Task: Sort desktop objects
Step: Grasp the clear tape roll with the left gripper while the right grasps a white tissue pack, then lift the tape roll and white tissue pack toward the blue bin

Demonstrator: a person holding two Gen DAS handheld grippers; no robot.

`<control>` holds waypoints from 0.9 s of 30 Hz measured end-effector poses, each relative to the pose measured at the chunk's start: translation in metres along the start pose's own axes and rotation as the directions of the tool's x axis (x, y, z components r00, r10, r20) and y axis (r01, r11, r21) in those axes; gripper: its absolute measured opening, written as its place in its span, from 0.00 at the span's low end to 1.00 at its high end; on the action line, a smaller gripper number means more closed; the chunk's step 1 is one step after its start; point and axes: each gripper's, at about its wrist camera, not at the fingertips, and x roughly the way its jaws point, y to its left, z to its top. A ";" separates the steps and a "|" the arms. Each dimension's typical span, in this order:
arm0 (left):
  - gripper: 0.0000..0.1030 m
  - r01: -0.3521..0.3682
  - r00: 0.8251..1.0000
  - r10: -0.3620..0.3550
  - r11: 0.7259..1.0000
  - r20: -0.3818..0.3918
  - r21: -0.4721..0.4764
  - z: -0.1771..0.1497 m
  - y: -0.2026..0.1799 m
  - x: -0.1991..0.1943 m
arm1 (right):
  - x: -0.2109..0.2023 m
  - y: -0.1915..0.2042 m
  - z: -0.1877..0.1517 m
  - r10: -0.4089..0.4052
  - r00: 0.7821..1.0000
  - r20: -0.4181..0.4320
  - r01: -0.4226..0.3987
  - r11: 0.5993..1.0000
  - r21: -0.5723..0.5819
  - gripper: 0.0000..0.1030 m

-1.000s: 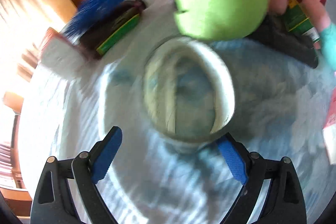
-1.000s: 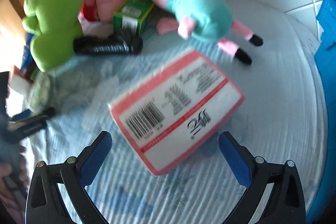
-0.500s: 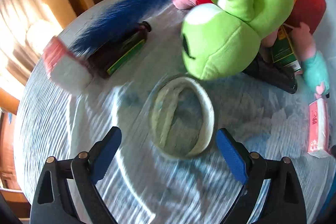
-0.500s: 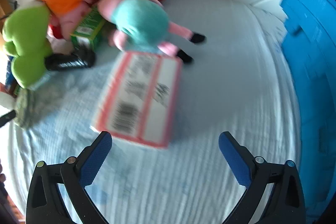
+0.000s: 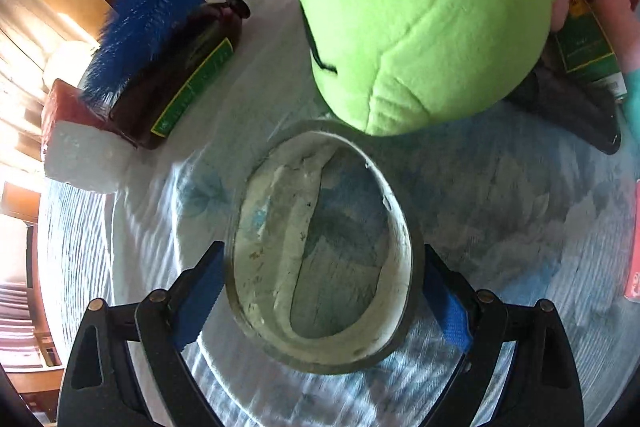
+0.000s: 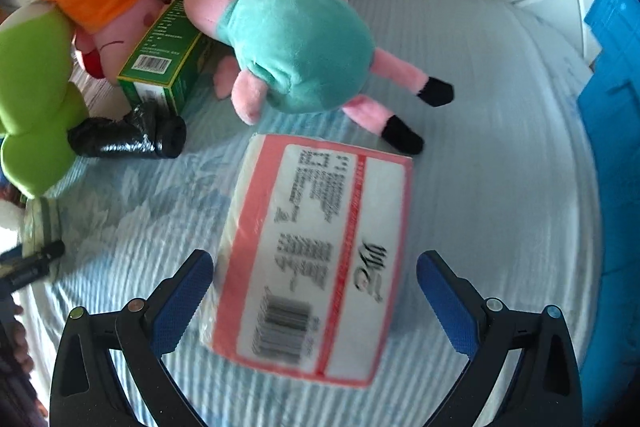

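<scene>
Two grippers hang steeply over a pale blue ribbed cloth point(image 6: 500, 131): the left gripper point(image 5: 320, 291) stands spread wide astride a grey-rimmed oval bowl point(image 5: 320, 247) at its 12 o'clock, pads just beside the rim, contact impossible to tell, with a lime-green plush toy point(image 5: 420, 19) at 1 o'clock. The right gripper point(image 6: 314, 287) is likewise spread, nothing pinched, around a pink-bordered plastic-wrapped tissue pack point(image 6: 316, 247). The bowl looks rigid and smooth, likely slippery, best squeezed across its narrow width; the pack seems light, soft and crushable, best taken gently by its long sides.
</scene>
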 end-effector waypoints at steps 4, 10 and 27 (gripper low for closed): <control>0.90 0.029 1.000 -0.029 1.000 0.001 -0.009 0.002 0.004 0.000 | 0.014 0.006 0.002 -0.021 0.998 -0.052 0.020 1.000 -0.016 1.00; 0.73 0.111 0.994 -0.111 0.994 0.022 -0.023 -0.005 0.012 -0.007 | 0.004 -0.002 -0.009 0.033 0.998 -0.054 -0.033 0.999 0.013 0.92; 0.72 0.166 0.978 -0.167 0.986 0.125 0.013 -0.118 0.008 -0.093 | -0.095 -0.016 -0.109 0.085 0.994 0.063 -0.082 0.995 -0.059 0.87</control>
